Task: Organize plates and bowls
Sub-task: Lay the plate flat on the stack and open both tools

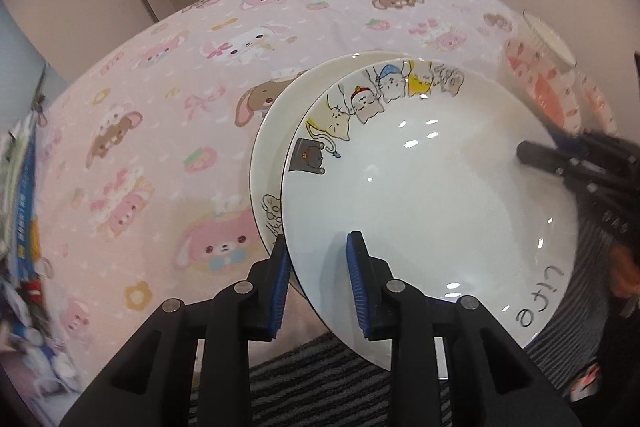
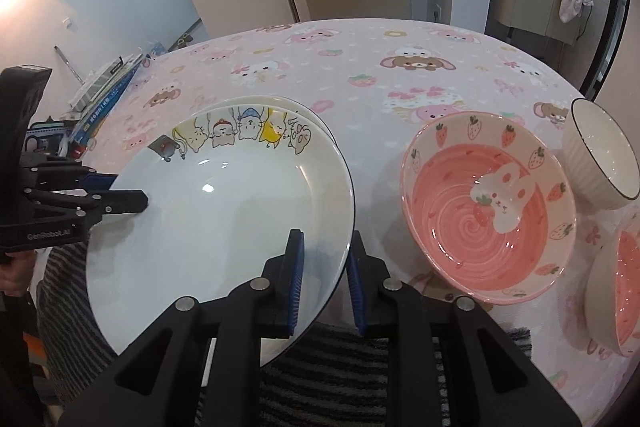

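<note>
Top plate: I am holding the cartoon-cat plate (image 1: 420, 187) by two sides of its rim, tilted, partly over the table edge and partly over a second plate.
Lower plate: a cream plate (image 1: 280, 115) is lying flat on the pink tablecloth (image 1: 160, 107), showing past the far left edge of the one I am holding.
Left gripper: my left gripper (image 1: 320, 283) is straddling the near-left rim of the cat plate, one blue pad above the plate and one outside the rim; the jaws are standing a little apart, and I cannot tell whether the pads are pressing on it.
Right gripper: my right gripper (image 2: 324, 275) is straddling the plate's right rim, one finger over the white inside, the other outside the edge; I cannot tell whether it is pinching.
Pink bowl: the strawberry-and-rabbit bowl (image 2: 488, 211) is sitting on the cloth just right of the plates, apart from them.
White bowl: a ribbed white bowl (image 2: 600, 155) is tilting beside the pink one, farther right.
Third bowl: another pink-lined bowl (image 2: 616, 279) is showing at the right edge.
Me: my striped lap (image 2: 340, 367) is lying under the plate's near rim.
</note>
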